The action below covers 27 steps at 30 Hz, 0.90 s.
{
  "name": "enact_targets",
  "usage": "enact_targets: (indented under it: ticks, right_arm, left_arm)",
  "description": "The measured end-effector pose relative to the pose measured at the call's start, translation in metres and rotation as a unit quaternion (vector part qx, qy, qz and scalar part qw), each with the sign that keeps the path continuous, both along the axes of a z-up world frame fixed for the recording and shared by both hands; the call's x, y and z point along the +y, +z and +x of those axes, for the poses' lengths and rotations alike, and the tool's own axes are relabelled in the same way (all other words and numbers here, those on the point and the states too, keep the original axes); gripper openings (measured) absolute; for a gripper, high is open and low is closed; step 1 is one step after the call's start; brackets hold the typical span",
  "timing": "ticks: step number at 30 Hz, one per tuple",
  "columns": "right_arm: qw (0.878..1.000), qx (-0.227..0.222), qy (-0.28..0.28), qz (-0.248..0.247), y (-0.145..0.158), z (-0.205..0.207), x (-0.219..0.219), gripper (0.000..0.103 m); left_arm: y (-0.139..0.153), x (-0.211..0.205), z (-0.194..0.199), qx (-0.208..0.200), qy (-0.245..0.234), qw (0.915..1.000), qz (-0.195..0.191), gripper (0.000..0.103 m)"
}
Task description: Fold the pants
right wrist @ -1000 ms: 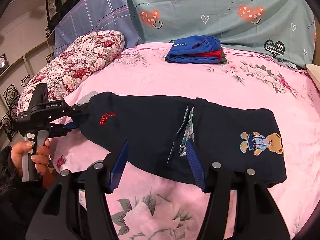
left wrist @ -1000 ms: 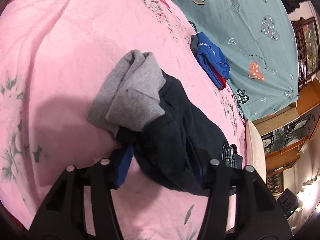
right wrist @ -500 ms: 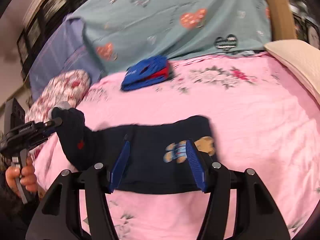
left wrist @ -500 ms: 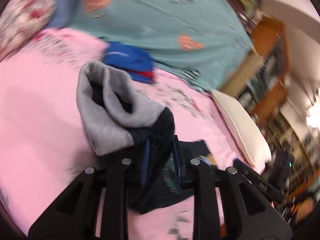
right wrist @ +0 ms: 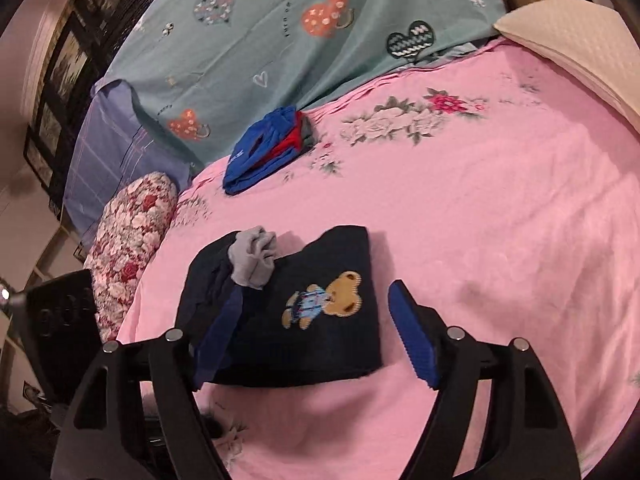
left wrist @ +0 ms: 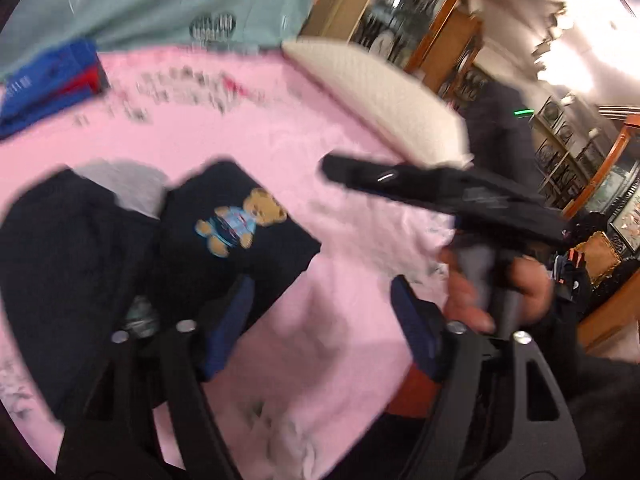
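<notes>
The dark navy pants (right wrist: 320, 320) lie folded over on the pink bed sheet (right wrist: 480, 208), teddy bear patch up, with the grey cuff (right wrist: 254, 258) bunched on top at the fold's left. They also show in the blurred left wrist view (left wrist: 224, 248). My right gripper (right wrist: 316, 340) is open and empty, just above the near edge of the pants. My left gripper (left wrist: 324, 320) is open and empty, over the sheet to the right of the pants. The other hand-held gripper body (left wrist: 440, 196) crosses the left wrist view.
A folded blue and red garment pile (right wrist: 266, 152) sits at the back of the bed. A floral pillow (right wrist: 128, 248) lies at the left, a white pillow (right wrist: 572, 40) at the right. A teal heart-print sheet (right wrist: 300, 32) covers the headboard side. Wooden cabinets (left wrist: 440, 32) stand beyond the bed.
The left gripper carried the grey-cuffed leg end over onto the bear side, then opened and let it go. The pants went from stretched out to folded in half. Both cameras swung right.
</notes>
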State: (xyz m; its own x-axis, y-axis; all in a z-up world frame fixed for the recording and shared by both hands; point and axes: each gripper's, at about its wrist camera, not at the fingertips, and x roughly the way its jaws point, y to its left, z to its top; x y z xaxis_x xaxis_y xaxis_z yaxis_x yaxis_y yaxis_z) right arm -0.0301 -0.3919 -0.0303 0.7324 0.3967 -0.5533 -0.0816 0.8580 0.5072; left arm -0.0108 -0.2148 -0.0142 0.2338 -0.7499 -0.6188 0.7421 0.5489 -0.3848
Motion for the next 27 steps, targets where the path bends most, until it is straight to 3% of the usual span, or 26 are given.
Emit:
enact_targets:
  ticks: [2, 4, 8, 10, 13, 15, 16, 17, 20, 23, 27]
  right_arm:
    - [0.999, 0.003, 0.034, -0.015, 0.003, 0.012, 0.023, 0.088]
    - [0.997, 0.018, 0.067, -0.031, -0.001, 0.031, 0.050, 0.088]
    - [0.994, 0.062, 0.084, -0.046, -0.017, 0.069, 0.088, 0.088]
    - [0.991, 0.091, 0.078, -0.054, -0.027, 0.087, 0.102, 0.088]
    - [0.989, 0.118, 0.067, -0.052, -0.035, 0.103, 0.115, 0.088]
    - [0.988, 0.129, 0.058, -0.068, -0.038, 0.108, 0.127, 0.088]
    - [0.987, 0.132, 0.058, -0.065, -0.040, 0.108, 0.130, 0.068]
    - [0.987, 0.137, 0.068, -0.055, -0.043, 0.108, 0.133, 0.037]
    - [0.992, 0.091, 0.077, -0.040, -0.026, 0.095, 0.131, 0.025]
    - [0.995, 0.047, 0.090, -0.003, 0.002, 0.082, 0.129, 0.022]
    - [0.994, -0.018, 0.104, -0.026, 0.051, 0.062, 0.145, 0.022]
  left_arm:
    - [0.023, 0.048, -0.012, -0.043, 0.049, 0.9975, -0.026, 0.088]
    - [0.026, 0.090, -0.009, -0.051, 0.113, 0.9918, -0.029, 0.090]
    - [-0.007, 0.159, 0.024, 0.015, 0.229, 0.9730, -0.023, 0.090]
    - [-0.023, 0.181, 0.034, 0.046, 0.261, 0.9637, -0.030, 0.090]
    - [-0.035, 0.188, 0.044, 0.067, 0.284, 0.9557, -0.035, 0.090]
    - [-0.041, 0.182, 0.050, 0.066, 0.284, 0.9560, -0.030, 0.090]
    - [-0.042, 0.182, 0.051, 0.068, 0.282, 0.9566, -0.029, 0.090]
    - [-0.043, 0.180, 0.052, 0.071, 0.277, 0.9579, -0.030, 0.090]
    - [-0.044, 0.172, 0.052, 0.071, 0.263, 0.9618, -0.029, 0.090]
    - [-0.047, 0.175, 0.053, 0.074, 0.264, 0.9611, -0.035, 0.090]
    - [-0.043, 0.178, 0.052, 0.072, 0.274, 0.9580, -0.045, 0.090]
